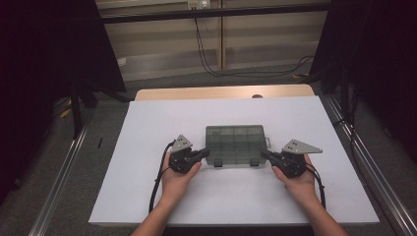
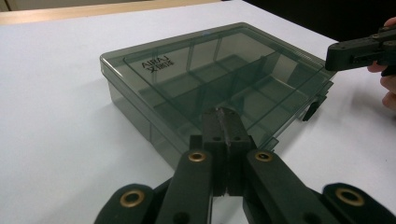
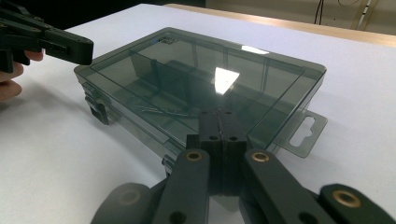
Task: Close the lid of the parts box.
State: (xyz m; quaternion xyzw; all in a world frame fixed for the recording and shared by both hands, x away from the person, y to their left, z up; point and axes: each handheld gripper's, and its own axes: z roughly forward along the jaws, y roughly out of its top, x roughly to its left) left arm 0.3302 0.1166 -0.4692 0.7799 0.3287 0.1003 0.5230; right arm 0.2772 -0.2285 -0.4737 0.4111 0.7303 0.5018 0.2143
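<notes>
A smoky translucent compartment box [image 1: 235, 146] with its lid closed lies in the middle of the white table sheet [image 1: 147, 128]. My left gripper [image 1: 205, 153] is shut and points at the box's near left corner, its tips at the box edge [image 2: 224, 113]. My right gripper [image 1: 264, 155] is shut too, aimed at the near right corner [image 3: 219, 114]. In the left gripper view the box [image 2: 201, 70] shows dividers under the lid; in the right gripper view the box [image 3: 187, 74] holds a few thin metal pieces [image 3: 161, 111]. Neither gripper holds anything.
Latches [image 1: 254, 162] sit on the box's near side and a hang tab [image 3: 303, 130] sticks out from its right end. The wooden table edge [image 1: 196, 92] runs behind the sheet. Cables [image 1: 206, 59] hang at the back wall.
</notes>
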